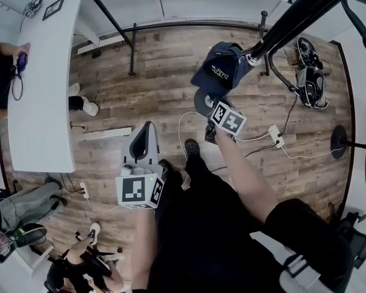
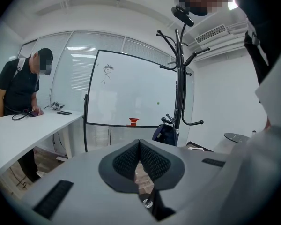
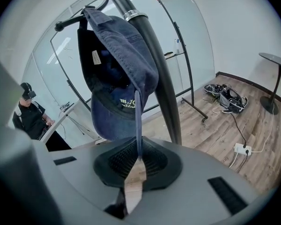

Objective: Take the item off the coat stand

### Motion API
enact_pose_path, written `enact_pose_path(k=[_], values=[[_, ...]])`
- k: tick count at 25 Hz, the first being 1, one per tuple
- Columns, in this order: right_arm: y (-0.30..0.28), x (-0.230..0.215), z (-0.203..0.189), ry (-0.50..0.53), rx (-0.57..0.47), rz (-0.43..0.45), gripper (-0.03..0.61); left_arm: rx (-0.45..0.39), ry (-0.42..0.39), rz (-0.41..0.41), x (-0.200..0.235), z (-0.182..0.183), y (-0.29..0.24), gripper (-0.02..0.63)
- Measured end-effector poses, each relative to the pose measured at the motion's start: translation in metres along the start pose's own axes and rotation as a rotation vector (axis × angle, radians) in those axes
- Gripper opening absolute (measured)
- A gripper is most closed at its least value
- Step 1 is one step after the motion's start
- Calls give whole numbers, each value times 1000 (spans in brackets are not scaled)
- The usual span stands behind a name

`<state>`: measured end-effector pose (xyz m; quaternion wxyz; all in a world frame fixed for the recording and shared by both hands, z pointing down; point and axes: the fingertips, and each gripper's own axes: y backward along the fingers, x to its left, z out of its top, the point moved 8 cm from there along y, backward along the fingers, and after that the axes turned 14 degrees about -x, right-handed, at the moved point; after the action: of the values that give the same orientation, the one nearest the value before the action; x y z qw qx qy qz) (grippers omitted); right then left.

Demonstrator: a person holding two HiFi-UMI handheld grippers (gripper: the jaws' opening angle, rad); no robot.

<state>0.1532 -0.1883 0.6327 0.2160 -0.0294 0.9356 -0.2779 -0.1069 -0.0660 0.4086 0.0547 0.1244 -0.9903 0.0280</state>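
Baseball cap [image 3: 117, 64] hangs on a black hook [image 3: 68, 23] of the coat stand [image 3: 165, 93], in the upper middle of the right gripper view. At the left of the head view, the left gripper [image 1: 146, 130] waits well apart from the cap. Its fingers are pressed together with nothing between them. To the right of it, the right gripper [image 3: 138, 150] is the near one. Its fingers pinch a thin blue edge of the cap, likely the brim. The cap sits right above those fingers and hangs long, top to bottom. So I think the right hand must lift it up to free it from the hook. The cap is dark blue and soft, with white letters and a small white tag inside.
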Motion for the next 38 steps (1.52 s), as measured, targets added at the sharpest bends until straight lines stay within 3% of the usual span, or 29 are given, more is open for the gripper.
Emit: enact_pose_path(k=[11, 30, 38], values=[[15, 37, -5, -3, -24, 97, 41, -22, -6, -22, 6, 7, -7, 15], [33, 50, -24, -4, -41, 90, 41, -12, -11, -56, 30, 14, 6, 15], [41, 60, -36, 47, -20, 108, 41, -7, -7, -50, 40, 14, 18, 15]])
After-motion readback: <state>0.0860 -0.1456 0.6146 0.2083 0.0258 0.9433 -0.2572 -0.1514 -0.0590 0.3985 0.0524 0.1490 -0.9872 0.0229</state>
